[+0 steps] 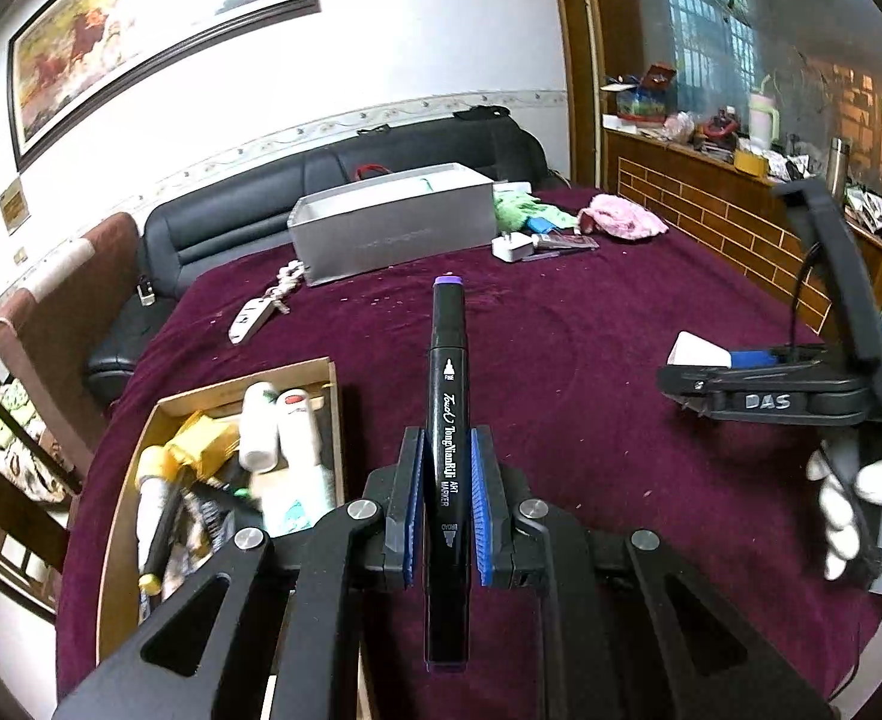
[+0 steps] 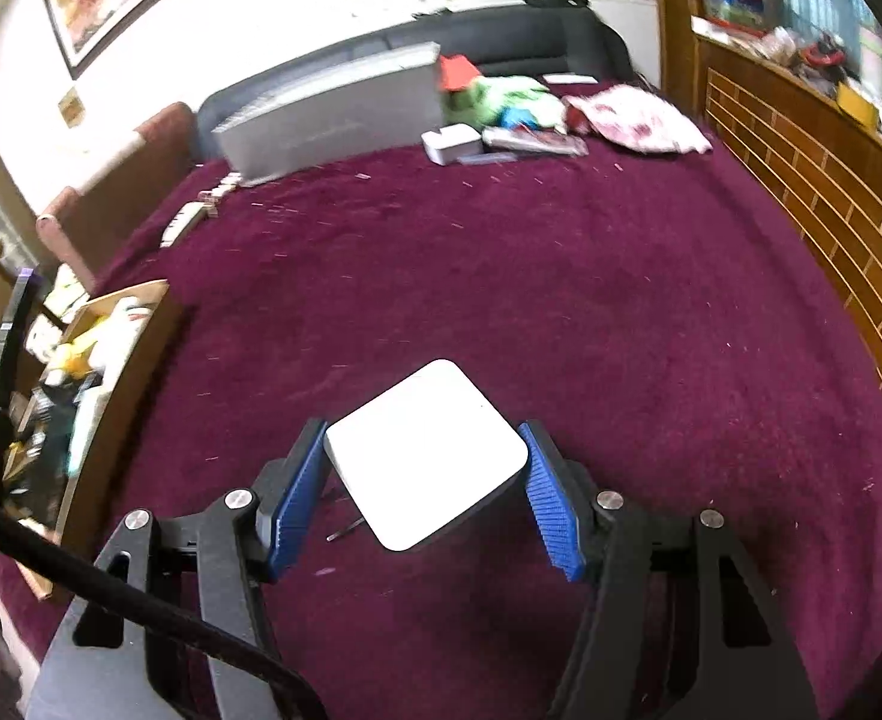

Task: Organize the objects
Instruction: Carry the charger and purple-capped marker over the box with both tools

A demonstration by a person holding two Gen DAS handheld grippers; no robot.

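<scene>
My left gripper [image 1: 447,438] is shut on a black art marker [image 1: 448,384] with a purple cap, which points away over the maroon tablecloth [image 1: 561,324]. Left of it stands a wooden tray [image 1: 328,372] holding white bottles, yellow packets and pens. My right gripper [image 2: 423,429] grips a white, rounded square box [image 2: 426,456] by two opposite edges, above the cloth. The left wrist view shows that gripper [image 1: 711,360] at the right, carried by a white-gloved hand [image 1: 861,498]. The tray [image 2: 141,324] lies to its left.
A long grey box [image 1: 393,228] stands at the table's far side. Beside it lie a white plug adapter [image 1: 512,247], green and pink cloths [image 1: 624,216] and small packets. A white tag with keys [image 1: 255,315] lies far left. A black sofa and a wooden partition border the table.
</scene>
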